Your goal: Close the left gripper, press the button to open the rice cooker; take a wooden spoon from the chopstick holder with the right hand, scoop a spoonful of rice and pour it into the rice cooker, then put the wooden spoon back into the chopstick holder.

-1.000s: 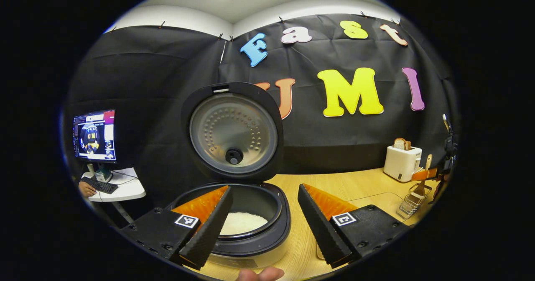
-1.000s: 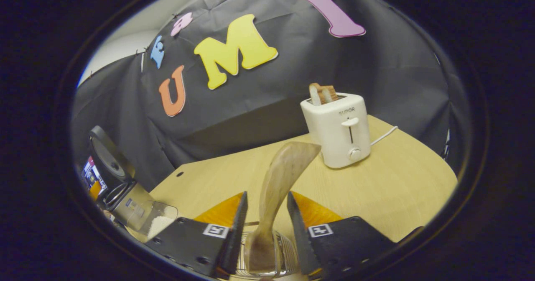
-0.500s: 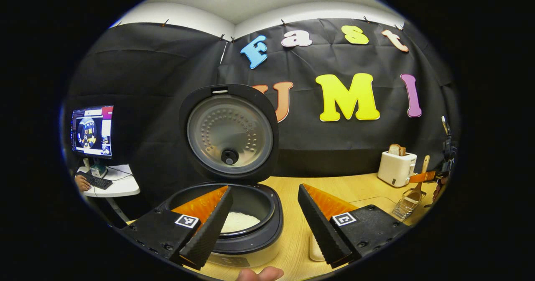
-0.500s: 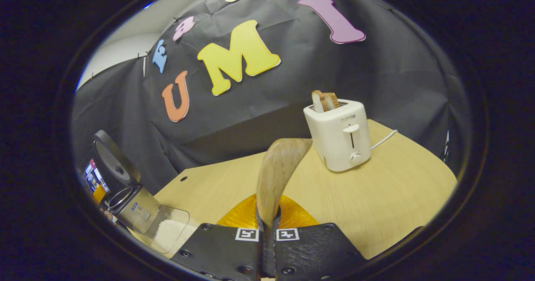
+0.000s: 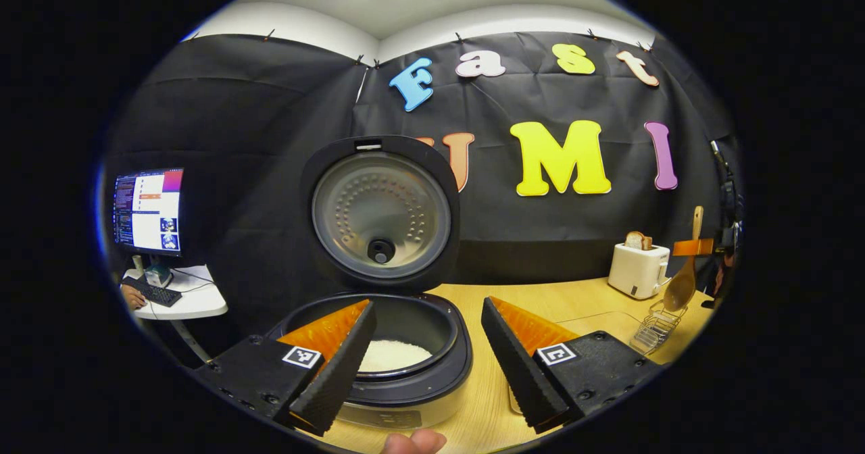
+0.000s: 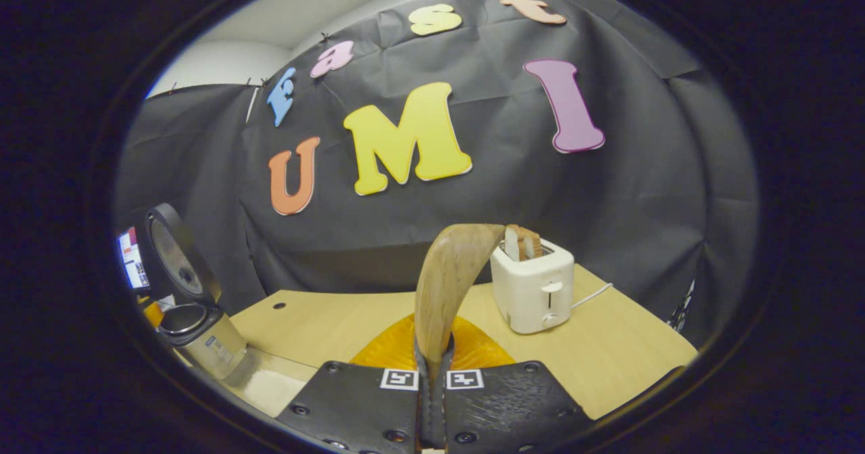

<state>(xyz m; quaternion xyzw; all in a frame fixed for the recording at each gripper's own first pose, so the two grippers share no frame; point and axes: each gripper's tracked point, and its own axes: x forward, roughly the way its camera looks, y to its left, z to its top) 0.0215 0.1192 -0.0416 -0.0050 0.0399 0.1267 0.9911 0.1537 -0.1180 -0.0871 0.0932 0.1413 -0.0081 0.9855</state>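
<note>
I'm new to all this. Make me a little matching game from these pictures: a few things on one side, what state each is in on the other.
1. rice cooker
2. wooden spoon
3. toaster
4. left gripper

a. bread sticking out of the top
b. open, holding nothing
c. lid up, rice inside
d. clamped in the right gripper

Pairs: 1-c, 2-d, 3-a, 4-b

A white plastic two-slot toaster [image 6: 532,285] stands on the pale wooden bench [image 6: 628,352] with brown toast slices [image 6: 522,241] upright in its slots and a white cord [image 6: 591,295] trailing beside it. Well apart from the toaster, a lit monitor [image 5: 149,211] sits on a small white side table [image 5: 192,303] with a black keyboard [image 5: 154,293].
</note>
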